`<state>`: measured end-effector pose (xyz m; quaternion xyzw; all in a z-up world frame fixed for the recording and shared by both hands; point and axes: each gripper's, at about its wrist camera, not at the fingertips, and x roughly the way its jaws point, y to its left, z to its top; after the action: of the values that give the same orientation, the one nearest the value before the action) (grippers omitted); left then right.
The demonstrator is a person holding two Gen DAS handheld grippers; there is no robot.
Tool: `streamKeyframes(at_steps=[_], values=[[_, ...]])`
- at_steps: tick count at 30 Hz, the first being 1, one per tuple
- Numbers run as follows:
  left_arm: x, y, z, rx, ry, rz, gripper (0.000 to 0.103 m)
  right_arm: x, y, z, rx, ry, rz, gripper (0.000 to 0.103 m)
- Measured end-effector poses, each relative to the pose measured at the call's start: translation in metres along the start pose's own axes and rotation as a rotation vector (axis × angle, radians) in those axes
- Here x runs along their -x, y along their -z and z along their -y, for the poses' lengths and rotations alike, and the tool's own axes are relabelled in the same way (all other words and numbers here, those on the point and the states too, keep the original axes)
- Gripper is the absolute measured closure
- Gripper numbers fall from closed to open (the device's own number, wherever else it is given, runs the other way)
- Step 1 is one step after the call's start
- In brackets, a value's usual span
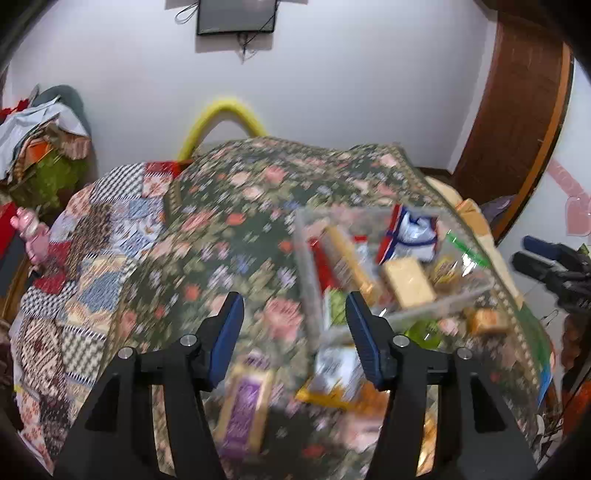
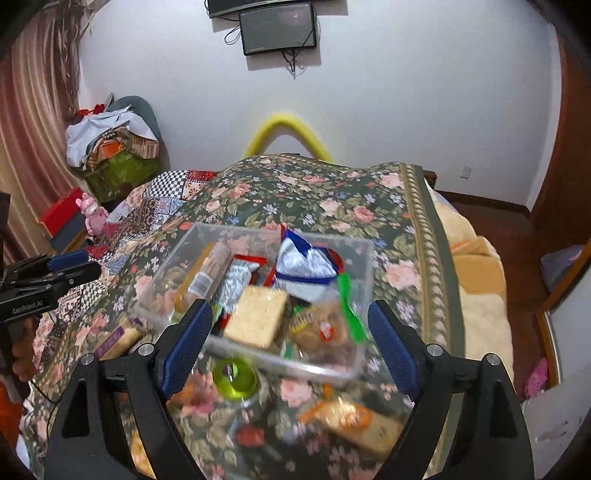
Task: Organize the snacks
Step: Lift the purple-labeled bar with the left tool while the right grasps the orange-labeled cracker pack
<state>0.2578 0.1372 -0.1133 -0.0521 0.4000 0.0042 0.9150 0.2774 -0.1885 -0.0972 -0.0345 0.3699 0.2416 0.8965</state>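
Note:
A clear plastic bin (image 2: 177,254) sits on the floral bedspread (image 2: 332,192), holding several snack packs: a square cracker pack (image 2: 258,319), a blue-and-white bag (image 2: 306,269) and a long biscuit pack (image 2: 205,275). The bin also shows in the left wrist view (image 1: 306,280). My right gripper (image 2: 290,343) is open and empty, above the bin's near edge. A green cup (image 2: 236,378) and an orange snack pack (image 2: 354,417) lie loose in front of the bin. My left gripper (image 1: 293,334) is open and empty, above a purple pack (image 1: 245,410) and a yellow-edged pack (image 1: 332,373).
The bed's patchwork quilt (image 1: 92,229) lies to the left. A pile of clothes and boxes (image 2: 114,147) stands by the wall. The bed's right edge with a yellow blanket (image 2: 476,295) drops to a wooden floor. A screen (image 2: 279,31) hangs on the wall.

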Motion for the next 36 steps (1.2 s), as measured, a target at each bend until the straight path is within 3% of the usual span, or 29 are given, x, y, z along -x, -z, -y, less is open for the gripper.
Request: streamKeyframes(at_steps=[8,16,22,30,32,34,36], values=[[-0.012,0.048,-0.032,0.062,-0.029,-0.100,0.044,0.006,0.041,0.023,-0.041,0.051,-0.071,0.016],[-0.050,0.086,-0.044,0.081,-0.039,-0.219,0.044,-0.021,0.081,0.050,-0.094,0.095,-0.195,0.016],[-0.079,0.098,-0.047,0.070,-0.046,-0.274,0.044,-0.050,0.086,0.062,-0.084,0.134,-0.257,0.016],[-0.091,0.099,-0.041,0.013,-0.045,-0.237,0.044,-0.071,0.088,0.059,-0.037,0.114,-0.272,0.014],[-0.090,0.099,-0.041,0.020,-0.052,-0.218,0.054,-0.071,0.088,0.059,-0.033,0.107,-0.267,0.015],[-0.088,0.099,-0.042,0.028,-0.060,-0.205,0.056,-0.069,0.090,0.056,-0.029,0.098,-0.265,0.019],[-0.085,0.102,-0.042,0.034,-0.063,-0.197,0.057,-0.067,0.091,0.053,-0.012,0.090,-0.268,0.029]])
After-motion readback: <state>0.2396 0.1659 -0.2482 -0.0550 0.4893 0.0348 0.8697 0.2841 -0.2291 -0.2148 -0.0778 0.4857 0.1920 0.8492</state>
